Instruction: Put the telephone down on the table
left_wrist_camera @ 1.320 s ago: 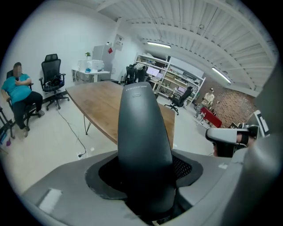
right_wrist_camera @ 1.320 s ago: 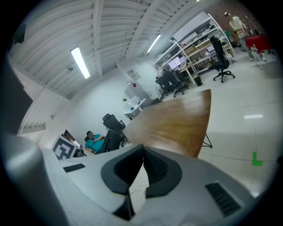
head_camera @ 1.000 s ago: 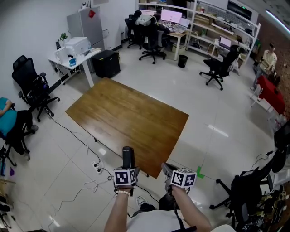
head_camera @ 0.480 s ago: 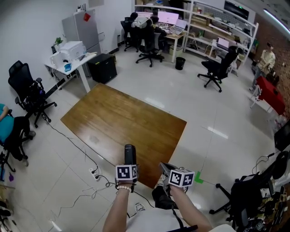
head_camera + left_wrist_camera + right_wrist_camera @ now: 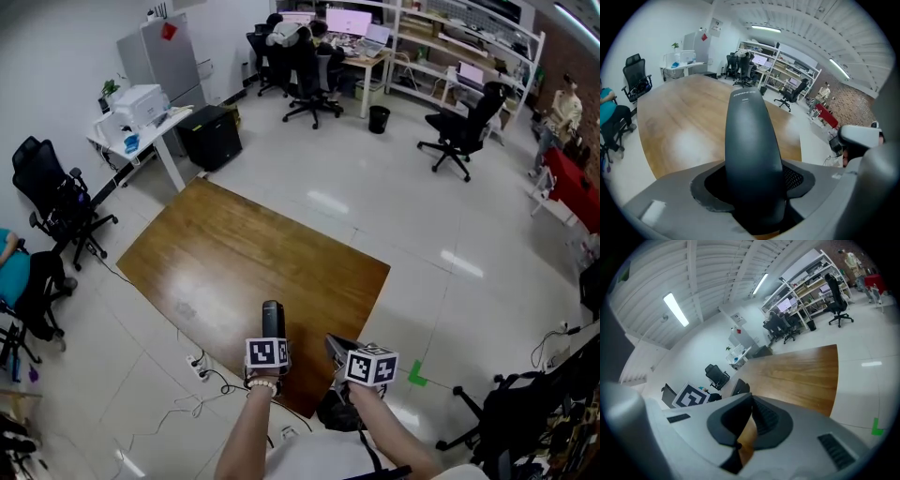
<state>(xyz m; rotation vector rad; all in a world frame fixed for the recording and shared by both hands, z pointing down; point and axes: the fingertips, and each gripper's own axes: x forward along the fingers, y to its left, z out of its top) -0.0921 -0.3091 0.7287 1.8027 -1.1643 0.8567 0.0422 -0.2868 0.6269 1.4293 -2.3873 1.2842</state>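
Above the table's (image 5: 234, 253) near edge, left gripper (image 5: 754, 187) clamps the telephone's (image 5: 751, 136) lower end: stiff, slick, probably light plastic; right gripper (image 5: 743, 425) closed, empty

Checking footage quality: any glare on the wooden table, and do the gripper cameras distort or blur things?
Head view: sharp, with a soft pale sheen near-left on the table. Left gripper view: heavy fisheye, dark corners, same sheen on the wood; the telephone looms large, slightly soft. Right gripper view: fisheye too, edges dark and smeared.
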